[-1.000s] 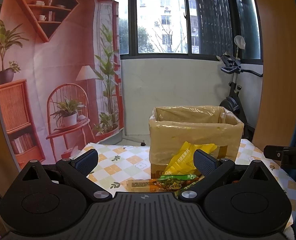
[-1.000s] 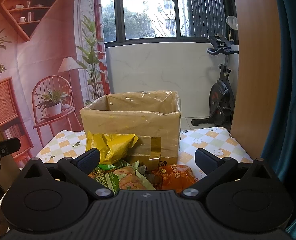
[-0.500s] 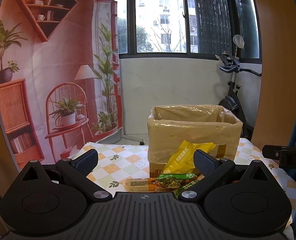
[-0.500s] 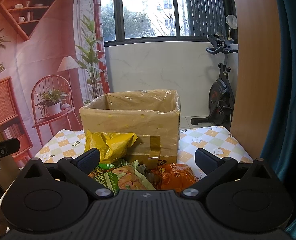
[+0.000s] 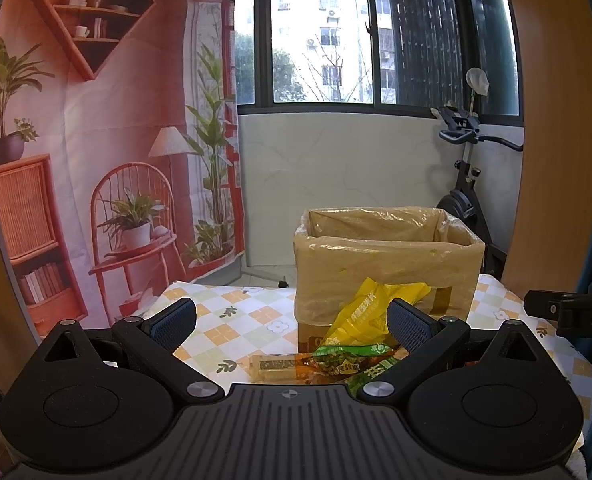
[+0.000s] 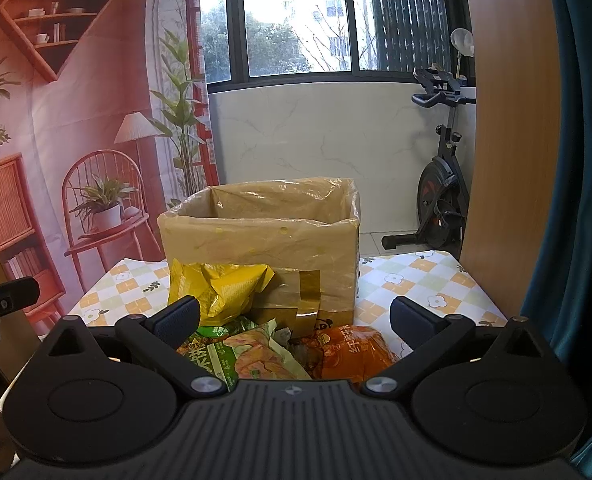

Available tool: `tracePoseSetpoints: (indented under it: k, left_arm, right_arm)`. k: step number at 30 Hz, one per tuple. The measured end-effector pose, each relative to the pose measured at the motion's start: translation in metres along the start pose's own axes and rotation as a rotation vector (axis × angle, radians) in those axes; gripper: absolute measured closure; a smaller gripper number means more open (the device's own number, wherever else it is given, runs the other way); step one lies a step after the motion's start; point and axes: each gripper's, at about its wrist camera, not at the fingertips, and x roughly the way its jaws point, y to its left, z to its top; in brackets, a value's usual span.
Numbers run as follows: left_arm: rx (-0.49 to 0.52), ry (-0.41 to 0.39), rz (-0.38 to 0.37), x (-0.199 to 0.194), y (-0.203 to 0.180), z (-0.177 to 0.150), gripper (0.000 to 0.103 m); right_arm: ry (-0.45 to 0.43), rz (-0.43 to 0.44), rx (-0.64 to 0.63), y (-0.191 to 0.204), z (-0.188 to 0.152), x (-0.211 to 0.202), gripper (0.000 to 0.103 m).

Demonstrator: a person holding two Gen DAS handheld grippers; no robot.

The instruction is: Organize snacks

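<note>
Both hand-held grippers, left (image 5: 292,316) and right (image 6: 294,316), spread wide and empty, facing crinkly yellow snack bag (image 6: 220,286) propped against plastic-lined cardboard box (image 6: 262,240), likely sizing up first pick.

Left wrist view. Landmark: cardboard box (image 5: 387,268), top open, lined with clear plastic, standing on the checked worktop (image 5: 232,312). Yellow snack bag (image 5: 369,312) leans against the box's front face. In front of the box, lower down, a green-topped packet (image 5: 347,362) lies flat. Left gripper (image 5: 292,318) is spread wide, its fingers (image 5: 174,318) empty, short of the box. Exercise bike (image 5: 461,184) behind the box, to its right.
</note>
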Motion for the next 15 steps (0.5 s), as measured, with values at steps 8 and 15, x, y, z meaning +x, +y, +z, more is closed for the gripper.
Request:
tracePoseSetpoints:
  k: [8,15]
  left_arm:
    - [0.008,-0.005,0.027,0.017,0.004,0.007,0.001]
    - [-0.050,-0.071,0.046,0.054,0.022,0.024,0.001]
  right_arm:
    - [-0.027,0.023,-0.002,-0.006,0.008,0.005,0.000]
    - [-0.082,0.064,0.015,-0.023,0.030,0.027,0.000]
